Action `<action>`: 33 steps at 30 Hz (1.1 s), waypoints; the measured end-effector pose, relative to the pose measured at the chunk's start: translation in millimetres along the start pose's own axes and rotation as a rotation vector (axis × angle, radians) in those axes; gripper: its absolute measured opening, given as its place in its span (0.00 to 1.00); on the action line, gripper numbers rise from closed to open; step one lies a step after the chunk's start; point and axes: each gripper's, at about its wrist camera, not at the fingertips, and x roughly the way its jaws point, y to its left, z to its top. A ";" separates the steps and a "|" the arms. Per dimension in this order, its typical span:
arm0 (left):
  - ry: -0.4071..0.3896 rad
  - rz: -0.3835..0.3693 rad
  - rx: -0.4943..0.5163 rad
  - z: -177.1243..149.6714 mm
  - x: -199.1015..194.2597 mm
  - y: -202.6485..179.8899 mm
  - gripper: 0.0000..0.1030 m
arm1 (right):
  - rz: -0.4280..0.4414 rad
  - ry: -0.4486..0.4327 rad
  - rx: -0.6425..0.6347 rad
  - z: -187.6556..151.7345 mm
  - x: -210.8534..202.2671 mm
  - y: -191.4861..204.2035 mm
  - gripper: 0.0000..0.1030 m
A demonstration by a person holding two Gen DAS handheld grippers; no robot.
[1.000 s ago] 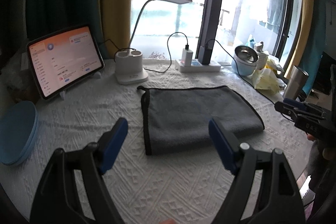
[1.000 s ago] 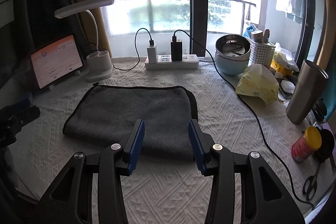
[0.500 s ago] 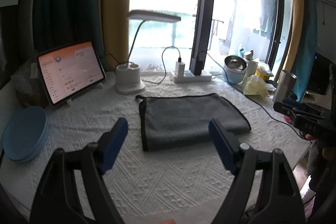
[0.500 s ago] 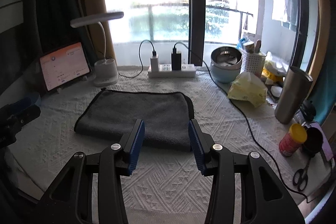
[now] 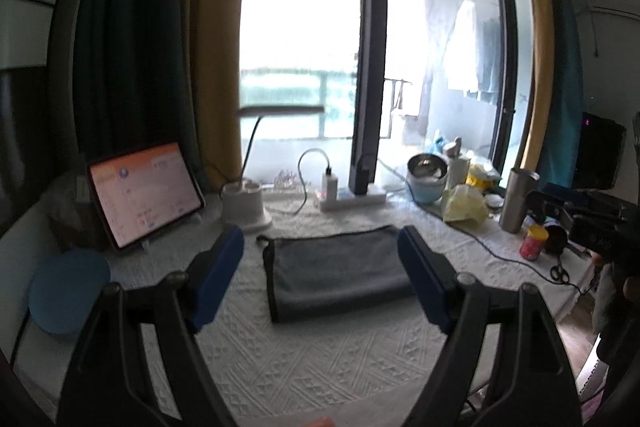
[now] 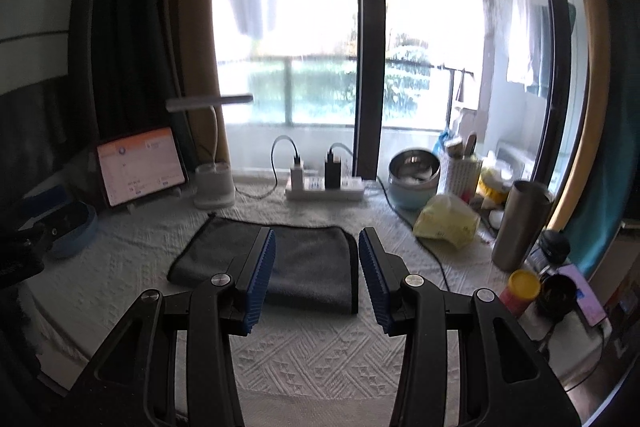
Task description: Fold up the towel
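Observation:
A grey towel [image 5: 336,269] with a dark edge lies folded flat on the white textured tablecloth; it also shows in the right wrist view [image 6: 280,259]. My left gripper [image 5: 320,267] is open wide and empty, held back from the towel's near side. My right gripper [image 6: 316,263] is open and empty, also back from the towel and above the table's near edge. The right gripper appears at the right edge of the left wrist view [image 5: 576,215].
A tablet [image 5: 144,191], a blue plate [image 5: 68,291] and a desk lamp [image 5: 246,205] stand at the left. A power strip [image 6: 324,185] sits at the back. A bowl [image 6: 414,179], yellow bag [image 6: 446,223], steel tumbler [image 6: 520,223], jars and scissors [image 5: 560,273] crowd the right.
Both grippers have pulled back and up from the towel, so it looks smaller and farther. The towel has not moved and both grippers stay open.

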 end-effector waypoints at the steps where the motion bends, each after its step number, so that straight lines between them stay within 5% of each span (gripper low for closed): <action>1: -0.011 -0.001 0.007 2.8 -3.3 -1.1 0.78 | 0.000 -0.011 -0.002 2.5 -4.4 0.3 0.44; 17: -0.189 0.025 0.024 39.7 -60.8 -4.7 0.95 | -0.010 -0.177 -0.005 33.9 -67.0 6.5 0.45; 21: -0.218 0.046 -0.001 43.2 -67.6 -3.2 0.97 | -0.012 -0.217 -0.003 40.9 -81.1 7.2 0.62; 33: -0.258 0.076 0.005 46.6 -75.1 -4.6 0.98 | -0.026 -0.234 0.000 45.8 -83.4 5.8 0.63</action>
